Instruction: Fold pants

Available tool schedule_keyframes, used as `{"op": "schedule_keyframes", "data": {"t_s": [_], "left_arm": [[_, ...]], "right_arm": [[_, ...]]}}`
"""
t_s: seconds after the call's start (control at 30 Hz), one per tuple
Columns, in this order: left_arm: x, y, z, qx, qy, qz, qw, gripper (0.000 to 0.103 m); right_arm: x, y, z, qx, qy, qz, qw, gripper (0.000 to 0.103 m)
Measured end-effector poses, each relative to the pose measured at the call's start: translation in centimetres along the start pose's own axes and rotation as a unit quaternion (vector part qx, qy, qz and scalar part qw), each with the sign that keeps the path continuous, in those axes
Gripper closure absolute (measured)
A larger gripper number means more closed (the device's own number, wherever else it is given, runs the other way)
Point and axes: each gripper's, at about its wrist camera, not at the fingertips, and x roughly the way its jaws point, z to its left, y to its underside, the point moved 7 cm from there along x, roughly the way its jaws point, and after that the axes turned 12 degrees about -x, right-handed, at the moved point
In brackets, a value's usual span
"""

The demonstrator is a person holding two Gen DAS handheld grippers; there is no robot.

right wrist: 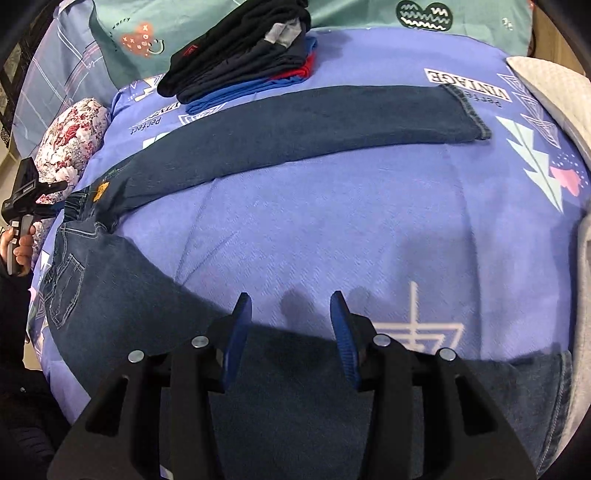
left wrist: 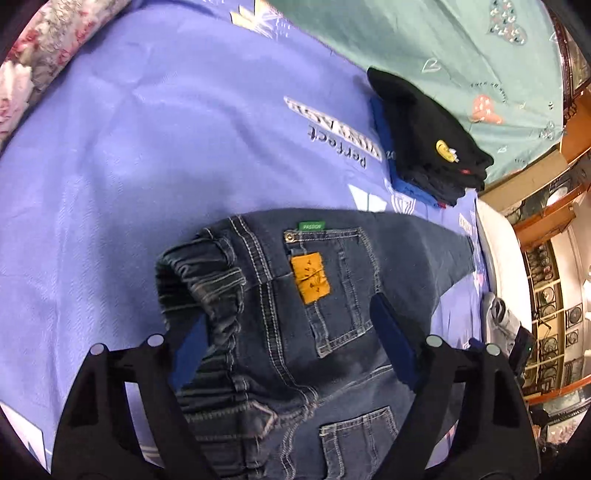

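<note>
Dark blue jeans (left wrist: 288,295) lie spread on a purple bedspread (left wrist: 147,147), back side up, with an orange patch (left wrist: 311,277) on a back pocket. My left gripper (left wrist: 291,325) is open, its blue fingers either side of the waistband and seat. In the right wrist view the jeans' legs are splayed apart: one leg (right wrist: 314,122) runs across the far side, the other leg (right wrist: 295,387) lies under my right gripper (right wrist: 291,325), which is open just above its edge. The left gripper (right wrist: 26,199) shows at the far left by the waistband.
A stack of folded dark, blue and red clothes (right wrist: 240,55) sits at the far side of the bed, also in the left wrist view (left wrist: 428,136). A floral pillow (right wrist: 70,144) and teal pillows (right wrist: 221,22) lie beyond. A white blanket (right wrist: 554,99) lies at the right edge.
</note>
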Motion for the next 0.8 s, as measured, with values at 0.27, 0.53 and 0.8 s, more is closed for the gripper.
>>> {"op": "schedule_keyframes", "data": {"t_s": [0.27, 0.53, 0.8], "left_arm": [[3.3, -3.4, 1.7, -0.077, 0.008, 0.019, 0.9968, 0.023], [-1.3, -1.3, -2.0, -0.013, 0.047, -0.072, 0.9962, 0.097], [-8.3, 10.2, -11.5, 0.159, 0.169, -0.083, 0.9690, 0.097]], "right_arm": [[1.7, -1.0, 2.3, -0.024, -0.015, 0.010, 1.000, 0.058], [1.7, -1.0, 2.4, -0.025, -0.015, 0.009, 1.000, 0.059], [-0.2, -5.2, 3.4, -0.023, -0.059, -0.044, 0.997, 0.059]]}}
